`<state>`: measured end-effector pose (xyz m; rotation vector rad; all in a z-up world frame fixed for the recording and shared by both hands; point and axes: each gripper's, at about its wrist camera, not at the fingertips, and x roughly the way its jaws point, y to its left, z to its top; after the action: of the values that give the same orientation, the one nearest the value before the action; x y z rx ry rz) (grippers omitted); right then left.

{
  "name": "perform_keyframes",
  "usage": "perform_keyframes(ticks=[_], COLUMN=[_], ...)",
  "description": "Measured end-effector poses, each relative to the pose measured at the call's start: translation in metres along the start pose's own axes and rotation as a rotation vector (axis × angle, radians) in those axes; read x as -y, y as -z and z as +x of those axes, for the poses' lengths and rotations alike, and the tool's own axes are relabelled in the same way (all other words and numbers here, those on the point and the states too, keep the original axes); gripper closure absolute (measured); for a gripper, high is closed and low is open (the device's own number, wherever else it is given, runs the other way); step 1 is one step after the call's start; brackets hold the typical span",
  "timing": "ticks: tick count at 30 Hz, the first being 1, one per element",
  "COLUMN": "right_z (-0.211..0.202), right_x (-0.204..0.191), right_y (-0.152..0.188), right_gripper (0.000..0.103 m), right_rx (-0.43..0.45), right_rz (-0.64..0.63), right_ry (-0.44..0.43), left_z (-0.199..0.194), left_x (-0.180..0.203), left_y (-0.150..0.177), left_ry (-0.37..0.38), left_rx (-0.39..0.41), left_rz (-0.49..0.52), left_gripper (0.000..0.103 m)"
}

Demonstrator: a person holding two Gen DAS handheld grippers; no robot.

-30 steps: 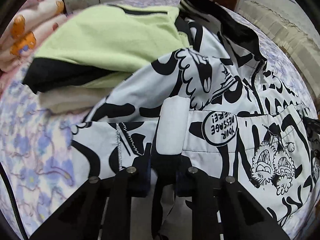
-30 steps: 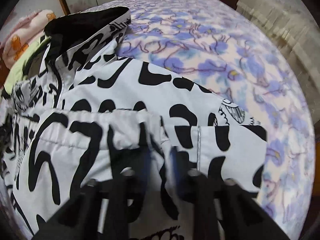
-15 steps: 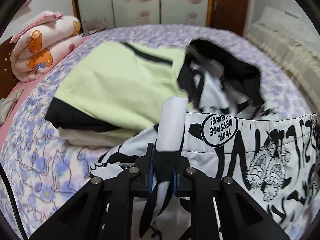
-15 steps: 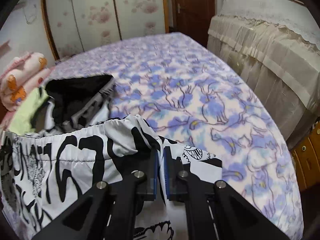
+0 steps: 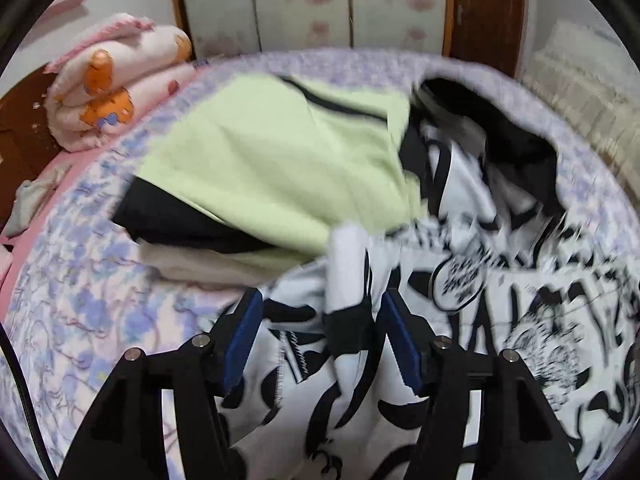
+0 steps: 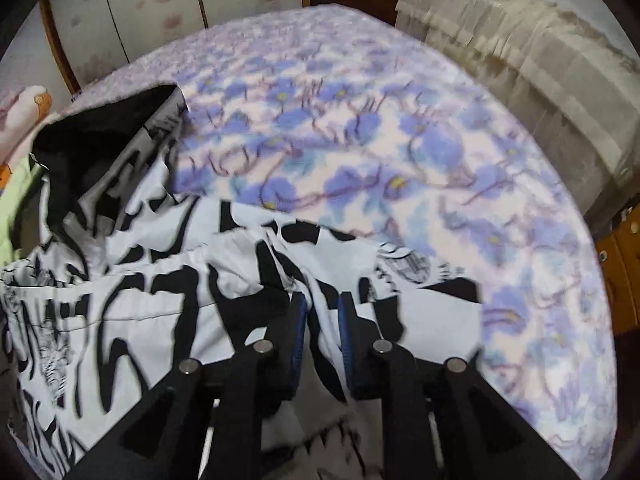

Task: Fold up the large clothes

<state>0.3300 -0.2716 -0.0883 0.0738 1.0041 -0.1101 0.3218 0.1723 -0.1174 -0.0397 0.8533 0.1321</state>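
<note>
Your left gripper (image 5: 322, 340) is opening, its blue pads standing well apart with a white cuff and a fold of the black-and-white jacket (image 5: 500, 320) loose between them, no longer pinched. Your right gripper (image 6: 322, 334) is opening too, only a narrow gap so far, with a ridge of the same jacket between its pads, which no longer look pressed on it. The jacket lies spread on the bed (image 6: 400, 140), its hem doubled over toward the black-lined hood (image 6: 100, 148), and its left side rests against a pile of folded clothes (image 5: 280, 160). Judging by how it drapes and wrinkles, it is light, soft and thin, probably a smooth shell fabric that slides on itself, so a fold may creep open once let go. Take it by thick, stitched places: the gathered hem band, the cuff or a seam, pinching through both layers. A single slack layer would likely slip out and drag the rest askew.
</note>
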Motion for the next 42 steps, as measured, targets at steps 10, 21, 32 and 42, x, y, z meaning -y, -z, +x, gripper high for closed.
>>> perform_keyframes(ticks=[10,21,32,42], right_z=[-0.048,0.016,-0.032,-0.081], right_x=[-0.132,-0.039,0.021,-0.123], right_y=[0.049,0.075,0.087,0.163], right_gripper=[0.07,0.066,0.095,0.064], right_rx=[0.101,0.017,-0.002,-0.01], right_rz=[-0.259,-0.139,-0.013,-0.168], right_ry=[-0.128,0.137,0.038,-0.312], left_z=[-0.042,0.019,-0.016,-0.091], left_x=[0.078,0.037,0.033,0.076], left_y=[0.053,0.097,0.098,0.157], left_ry=[0.122,-0.077,-0.043,0.114], left_rx=[0.004,-0.121,-0.139,-0.038], left_rz=[0.062,0.02,0.005,0.011], left_gripper=[0.043,0.047,0.049,0.039])
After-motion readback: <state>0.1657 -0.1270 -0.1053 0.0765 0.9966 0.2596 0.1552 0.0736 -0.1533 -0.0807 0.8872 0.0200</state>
